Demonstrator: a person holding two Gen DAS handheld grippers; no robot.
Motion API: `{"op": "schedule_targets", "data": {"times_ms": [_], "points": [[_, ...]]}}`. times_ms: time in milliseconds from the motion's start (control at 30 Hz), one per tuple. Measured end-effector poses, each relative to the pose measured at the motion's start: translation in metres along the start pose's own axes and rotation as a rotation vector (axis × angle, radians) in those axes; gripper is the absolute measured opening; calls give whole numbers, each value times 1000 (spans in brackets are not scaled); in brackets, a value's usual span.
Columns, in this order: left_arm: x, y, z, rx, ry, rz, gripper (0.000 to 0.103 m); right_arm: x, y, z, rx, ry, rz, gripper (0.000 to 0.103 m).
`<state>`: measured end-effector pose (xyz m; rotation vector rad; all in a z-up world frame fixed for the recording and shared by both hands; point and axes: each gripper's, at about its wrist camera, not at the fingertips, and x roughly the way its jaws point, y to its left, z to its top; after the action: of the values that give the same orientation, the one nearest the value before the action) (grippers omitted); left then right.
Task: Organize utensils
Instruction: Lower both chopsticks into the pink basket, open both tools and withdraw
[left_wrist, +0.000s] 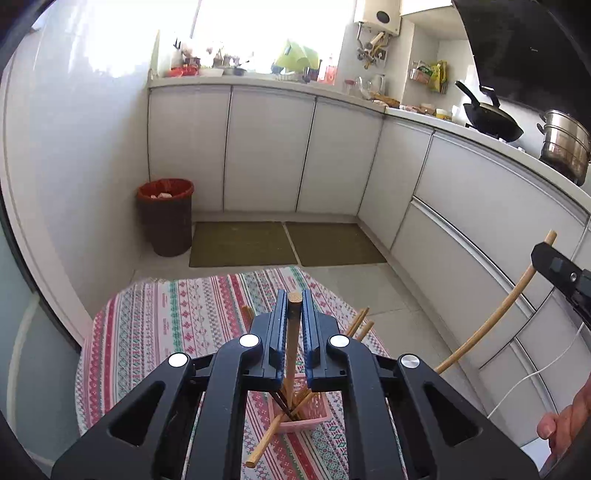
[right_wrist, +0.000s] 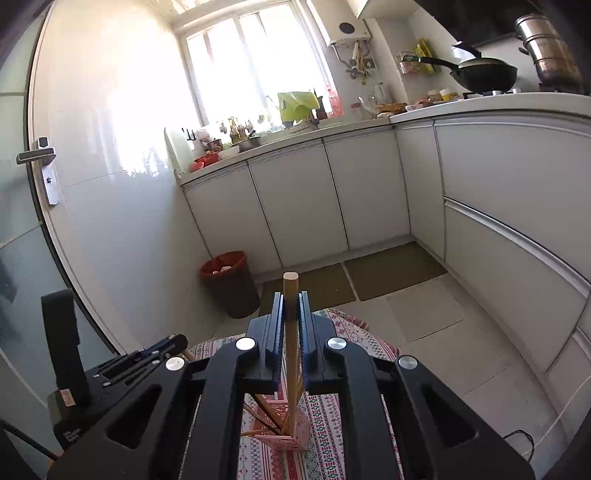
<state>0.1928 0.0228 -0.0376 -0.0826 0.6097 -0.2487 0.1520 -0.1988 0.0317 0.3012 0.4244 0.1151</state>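
Your left gripper (left_wrist: 294, 308) has its jaws clamped on an upright dark-banded chopstick (left_wrist: 293, 339). Your right gripper (right_wrist: 291, 306) has its jaws clamped on a pale chopstick (right_wrist: 291, 354). Below both, the pink basket (left_wrist: 295, 421) holds further chopsticks on the patterned counter (left_wrist: 177, 317).

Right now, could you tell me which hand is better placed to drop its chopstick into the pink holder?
Probably the left. The left gripper holds its brown chopstick over the pink holder, while the right gripper holds its pale chopstick out beyond the table edge.
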Motion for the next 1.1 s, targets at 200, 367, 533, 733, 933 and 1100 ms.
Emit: {"op": "schedule_targets", "data": {"times_ms": [200, 367, 533, 733, 933, 1100], "points": [[-8, 16, -8, -66, -36, -10, 19, 14, 2, -6, -7, 14, -2, 8], [-34, 30, -2, -115, -102, 13, 32, 25, 9, -8, -11, 12, -1, 8], [-43, 47, -3, -143, -119, 26, 35, 43, 16, -17, -11, 12, -6, 8], [-39, 66, -9, -172, -99, 49, 36, 75, 22, -38, -5, 21, 3, 8], [-40, 78, -16, -181, -94, 101, 36, 102, 24, -65, 14, 89, 10, 33], [-56, 66, -20, -143, -126, 131, 60, 74, 30, -60, -64, 71, -32, 33]]}}
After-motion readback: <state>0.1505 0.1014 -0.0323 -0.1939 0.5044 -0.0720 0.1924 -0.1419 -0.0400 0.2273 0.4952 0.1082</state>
